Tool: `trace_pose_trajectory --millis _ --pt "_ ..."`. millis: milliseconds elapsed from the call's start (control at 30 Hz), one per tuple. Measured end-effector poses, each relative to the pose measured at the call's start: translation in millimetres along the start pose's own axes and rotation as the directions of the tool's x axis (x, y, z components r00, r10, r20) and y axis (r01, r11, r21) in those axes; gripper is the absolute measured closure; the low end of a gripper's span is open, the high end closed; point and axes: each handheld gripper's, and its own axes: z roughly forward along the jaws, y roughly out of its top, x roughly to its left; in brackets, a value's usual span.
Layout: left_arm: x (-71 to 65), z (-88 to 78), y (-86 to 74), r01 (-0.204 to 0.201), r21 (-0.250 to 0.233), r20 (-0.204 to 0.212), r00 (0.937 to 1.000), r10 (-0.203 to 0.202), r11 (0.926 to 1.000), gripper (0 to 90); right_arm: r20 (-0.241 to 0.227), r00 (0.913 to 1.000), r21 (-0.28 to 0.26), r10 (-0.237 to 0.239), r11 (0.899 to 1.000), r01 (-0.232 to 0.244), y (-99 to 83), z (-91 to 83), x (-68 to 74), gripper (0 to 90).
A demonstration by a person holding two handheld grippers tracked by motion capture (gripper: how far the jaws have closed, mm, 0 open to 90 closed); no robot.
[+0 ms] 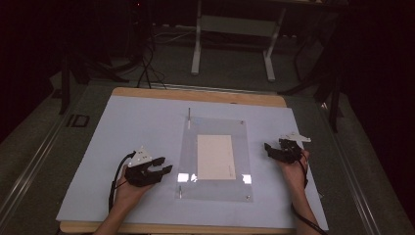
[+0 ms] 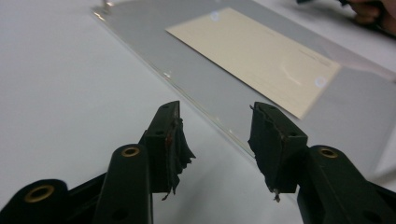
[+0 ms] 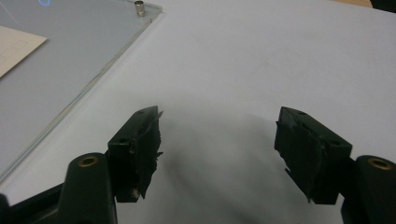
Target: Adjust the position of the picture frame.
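1 clear acrylic sheet (image 1: 215, 159) lies flat at the middle of the pale surface (image 1: 122, 127), its long axis running away from you toward the far edge, its short sides facing you and the far end. Under or inside it sits 1 cream card (image 1: 216, 157), a plain rectangle aligned the same way, long axis front to back. The sheet is see-through and glossy, with 2 bright glints near its near end. You can count 4 small metal standoffs at its corners, plus 1 thin upright pin (image 1: 189, 115) at the far left corner.

Your left hand-held gripper (image 1: 165, 165) rests on the surface just left of the sheet's near left part, aimed across at it; its jaws stand released with nothing between them, and in the left gripper view (image 2: 215, 140) the sheet's edge (image 2: 196, 88) runs diagonally just beyond the pads. Your right hand-held gripper (image 1: 268, 148) sits just right of the sheet's right edge, pointing inward at it, likewise released and bare; in the right gripper view (image 3: 217, 144) only bare surface (image 3: 280, 56) lies between the pads, with the sheet's corner and 1 standoff (image 3: 139, 8) up at the left. That makes 2 hand-held grippers, neither touching the sheet.
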Motion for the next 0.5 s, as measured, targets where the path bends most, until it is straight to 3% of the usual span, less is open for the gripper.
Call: trace_pose_trajectory --millis 267,500 --pt "-9.6 -6.1 -7.4 -0.017 -0.002 0.06 0.998 0.017 0.9999 52.0 -0.005 1.0 -0.003 0.003 1.0 -0.003 0.0 -0.6 -0.4 30.1" --pt "-15.4 -11.1 -16.0 -0.058 0.028 0.097 0.9938 0.055 0.9979 50.0 -0.002 1.0 -0.004 -0.004 1.0 0.004 -0.1 -0.5 0.1 29.7"
